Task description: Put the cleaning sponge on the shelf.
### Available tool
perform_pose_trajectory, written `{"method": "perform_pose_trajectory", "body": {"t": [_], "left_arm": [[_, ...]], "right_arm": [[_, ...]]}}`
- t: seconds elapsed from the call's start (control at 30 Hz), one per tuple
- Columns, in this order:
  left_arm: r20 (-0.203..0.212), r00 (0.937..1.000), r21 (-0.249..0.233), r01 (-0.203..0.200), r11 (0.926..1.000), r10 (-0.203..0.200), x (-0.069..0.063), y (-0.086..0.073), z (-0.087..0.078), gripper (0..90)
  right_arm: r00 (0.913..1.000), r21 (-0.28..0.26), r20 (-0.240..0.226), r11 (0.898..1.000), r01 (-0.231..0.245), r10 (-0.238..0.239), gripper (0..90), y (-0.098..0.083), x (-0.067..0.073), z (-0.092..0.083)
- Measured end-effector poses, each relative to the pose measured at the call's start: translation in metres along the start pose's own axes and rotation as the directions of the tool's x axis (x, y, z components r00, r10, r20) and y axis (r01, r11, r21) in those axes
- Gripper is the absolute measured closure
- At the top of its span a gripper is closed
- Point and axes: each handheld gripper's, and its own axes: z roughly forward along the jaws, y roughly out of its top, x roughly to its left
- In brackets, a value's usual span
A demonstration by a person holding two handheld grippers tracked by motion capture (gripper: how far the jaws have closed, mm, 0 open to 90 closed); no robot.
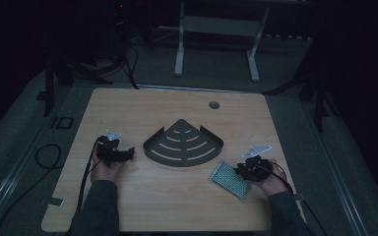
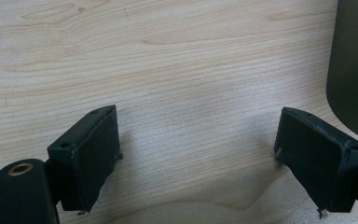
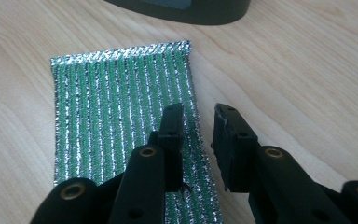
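Observation:
A green, glittery striped scouring pad [image 1: 229, 178] lies flat on the wooden table [image 1: 177, 206] at the right. My right gripper [image 1: 240, 169] hovers over its near right edge. In the right gripper view the jaws [image 3: 200, 114] stand a narrow gap apart: one is above the pad [image 3: 116, 102], the other above bare wood, and the pad's edge runs between them. A dark quarter-round slotted tray [image 1: 150, 147] sits mid-table. My left gripper [image 1: 128, 153] rests just left of it, wide open [image 2: 198, 154] over bare wood, with the tray's wall [image 2: 354, 70] at the right of that view.
A round cable hole [image 1: 214, 104] sits near the table's far edge. Beyond the table stands a white frame [image 1: 216, 44] on a dim floor. Cables [image 1: 47, 157] loop on the floor to the left. The tray's rim [image 3: 200, 14] lies just past the pad.

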Motion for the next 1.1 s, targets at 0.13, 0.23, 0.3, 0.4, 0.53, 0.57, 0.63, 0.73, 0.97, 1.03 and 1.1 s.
{"method": "perform_pose_trajectory", "body": {"t": [0.13, 0.23, 0.3, 0.4, 0.53, 0.57, 0.63, 0.73, 0.97, 1.03, 1.1], "left_arm": [[0.000, 1.0000, 0.000, 0.000, 1.0000, 0.000, 0.0000, 0.0000, 0.0000, 14.3], [0.000, 1.0000, 0.000, 0.000, 1.0000, 0.000, 0.0000, 0.0000, 0.0000, 14.3], [0.000, 1.0000, 0.000, 0.000, 1.0000, 0.000, 0.0000, 0.0000, 0.0000, 14.3], [0.000, 1.0000, 0.000, 0.000, 1.0000, 0.000, 0.0000, 0.0000, 0.0000, 14.3], [0.000, 1.0000, 0.000, 0.000, 1.0000, 0.000, -0.0001, 0.0000, 0.0000, 14.3], [-0.001, 1.0000, 0.000, 0.001, 1.0000, -0.001, -0.0001, 0.0000, 0.0000, 14.3], [-0.001, 1.0000, -0.001, 0.002, 1.0000, -0.002, -0.0001, 0.0001, 0.0001, 14.3], [-0.002, 1.0000, -0.001, 0.002, 1.0000, -0.002, -0.0001, 0.0001, 0.0002, 14.3], [-0.002, 1.0000, -0.001, 0.001, 1.0000, -0.001, -0.0001, 0.0001, 0.0001, 14.3], [-0.001, 1.0000, -0.001, 0.002, 1.0000, -0.002, -0.0002, 0.0001, 0.0001, 14.3], [-0.002, 1.0000, -0.001, 0.002, 1.0000, -0.002, -0.0001, 0.0001, 0.0002, 14.3]], "right_arm": [[0.9999, 0.011, -0.012, 1.000, 0.002, -0.002, 71.0, -0.0016, 0.0003, 0.0010], [0.9999, 0.012, -0.016, 1.000, -0.003, 0.004, 70.4, -0.0033, -0.0002, 0.0003], [0.9998, 0.016, -0.018, 1.000, -0.010, 0.011, 70.1, -0.0047, 0.0000, -0.0008], [0.9997, 0.017, -0.019, 1.000, -0.013, 0.014, 69.9, -0.0067, 0.0004, -0.0022], [0.9995, 0.020, -0.024, 1.000, -0.019, 0.020, 68.9, -0.0066, -0.0004, -0.0023], [0.9994, 0.023, -0.027, 0.999, -0.023, 0.024, 68.7, -0.0063, -0.0008, -0.0024], [0.9990, 0.027, -0.031, 0.999, -0.030, 0.031, 68.4, -0.0054, -0.0015, -0.0022], [0.9988, 0.027, -0.031, 0.999, -0.036, 0.037, 68.3, -0.0043, -0.0022, -0.0023], [0.9954, 0.026, -0.069, 0.998, -0.066, 0.067, 66.7, -0.0026, -0.0038, -0.0024], [0.9930, 0.027, -0.084, 0.996, -0.082, 0.083, 66.6, -0.0019, -0.0051, -0.0028], [0.9917, 0.038, -0.087, 0.995, -0.091, 0.094, 66.8, -0.0015, -0.0063, -0.0017]]}}
